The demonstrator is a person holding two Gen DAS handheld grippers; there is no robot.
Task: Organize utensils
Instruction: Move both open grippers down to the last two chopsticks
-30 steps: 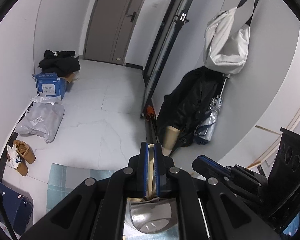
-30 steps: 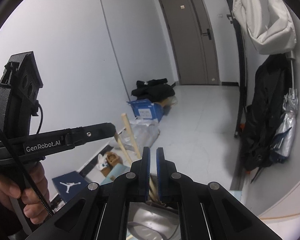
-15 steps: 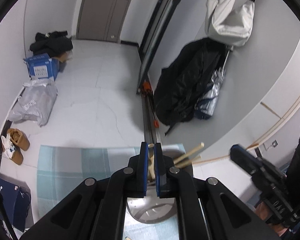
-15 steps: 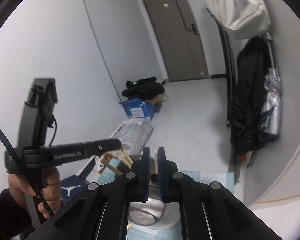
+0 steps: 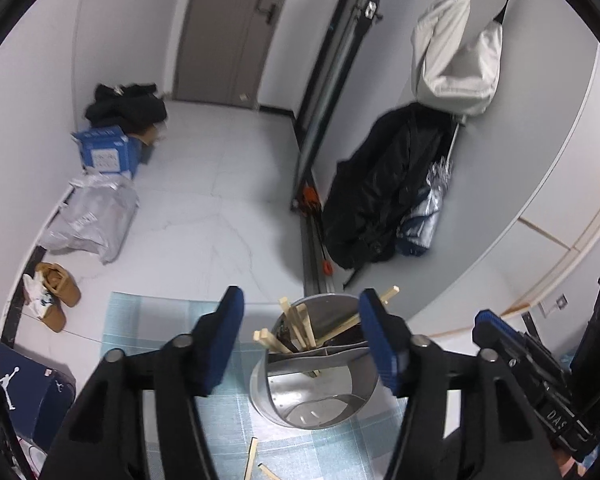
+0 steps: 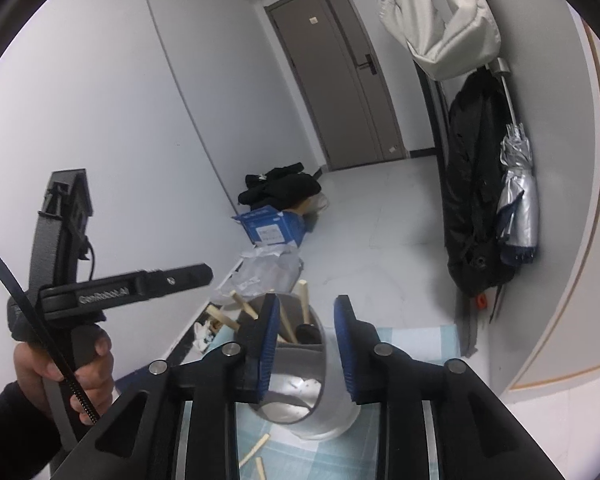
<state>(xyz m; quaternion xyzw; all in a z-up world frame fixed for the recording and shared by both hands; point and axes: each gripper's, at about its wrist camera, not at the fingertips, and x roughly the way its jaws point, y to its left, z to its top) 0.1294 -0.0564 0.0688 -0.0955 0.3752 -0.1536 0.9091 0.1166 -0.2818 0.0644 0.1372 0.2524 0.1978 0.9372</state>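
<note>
A steel utensil holder [image 5: 320, 400] stands on a pale blue checked mat [image 5: 152, 320]. Several wooden chopsticks [image 5: 296, 324] lean in its far compartment, and the near compartment shows only bare metal. My left gripper [image 5: 302, 336] hangs just above and in front of the holder with its jaws opening wide and nothing pressed between the blue pads. In the right wrist view my right gripper [image 6: 308, 348] is opening too, its pads astride the holder [image 6: 316, 408] without gripping it. Two loose chopsticks [image 6: 256, 450] lie on the mat in front of the holder.
A hand [image 6: 88, 364] holds the left tool at the left of the right wrist view. On the floor beyond are a blue box [image 5: 106, 152], a grey bag [image 5: 92, 216], shoes [image 5: 54, 294], and a black coat [image 5: 380, 188] with an umbrella on the right wall.
Both grippers were shut and now stand apart. The chopstick pinched in the left gripper is out of it. The left view has tipped down, showing more of the holder.
</note>
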